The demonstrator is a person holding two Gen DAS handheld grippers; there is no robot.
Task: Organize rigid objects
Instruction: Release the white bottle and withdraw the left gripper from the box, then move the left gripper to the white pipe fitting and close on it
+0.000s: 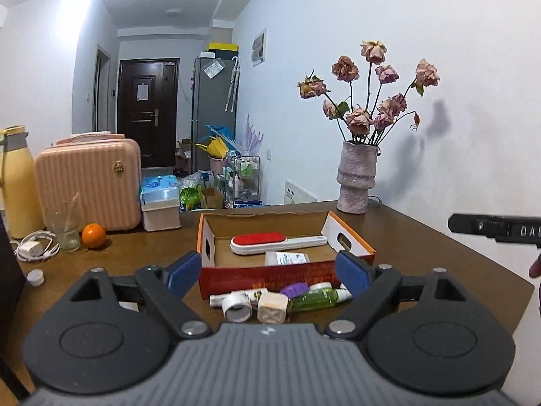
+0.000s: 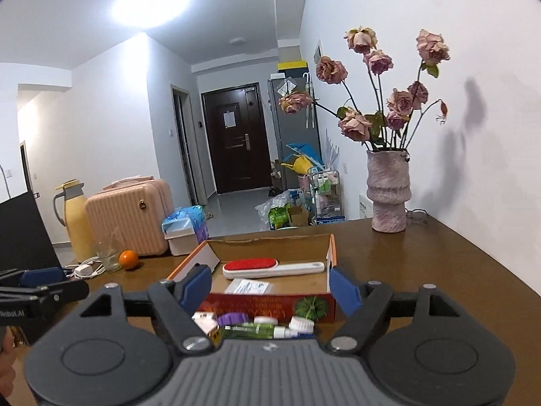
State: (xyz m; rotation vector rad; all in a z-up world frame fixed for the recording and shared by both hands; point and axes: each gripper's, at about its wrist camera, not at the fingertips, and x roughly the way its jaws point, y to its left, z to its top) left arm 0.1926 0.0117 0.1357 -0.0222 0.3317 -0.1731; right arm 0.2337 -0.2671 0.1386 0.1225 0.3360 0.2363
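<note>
Box (image 1: 351, 240) on desk (image 1: 422, 253), holding lint brush (image 1: 270, 242) and packet (image 1: 287, 257); small bottles (image 1: 311, 299) beside front wall. Left claw (image 1: 270, 272) and right claw (image 2: 270, 286) released, empty.

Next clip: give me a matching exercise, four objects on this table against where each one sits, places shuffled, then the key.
Objects
1. lint brush
2. green bottle
3. orange
4. vase of roses

Places
A. on the table at its far edge, by the white wall
B. lying inside the open cardboard box
C. beside the glass in front of the pink case
D. on the table just in front of the box, among small bottles

Pairs: 1-B, 2-D, 3-C, 4-A
</note>
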